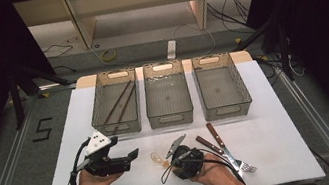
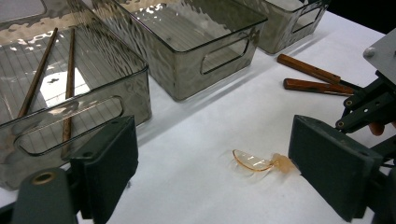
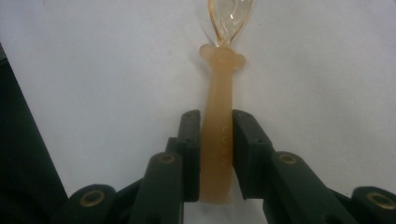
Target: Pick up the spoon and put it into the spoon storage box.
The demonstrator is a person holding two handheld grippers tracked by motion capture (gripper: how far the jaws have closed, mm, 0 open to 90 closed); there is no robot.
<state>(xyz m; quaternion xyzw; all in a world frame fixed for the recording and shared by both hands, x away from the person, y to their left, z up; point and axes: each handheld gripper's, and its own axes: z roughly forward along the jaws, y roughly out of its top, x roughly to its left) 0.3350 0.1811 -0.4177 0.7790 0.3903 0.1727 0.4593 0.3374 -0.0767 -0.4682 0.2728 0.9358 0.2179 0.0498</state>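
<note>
White table sheet (image 1: 274, 155) under dark surroundings. Near front centre, small translucent orange spoon (image 3: 219, 140), pinched at mid-handle by right gripper (image 3: 215, 154), jaws closed on it. Probably light, stiff, slippery; best held at handle. Left gripper (image 2: 210, 163) open, empty. Bowl cut off by frame edge, tip unseen.

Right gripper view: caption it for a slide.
Right gripper shut on the handle of an orange translucent spoon lying on the white table.
</note>
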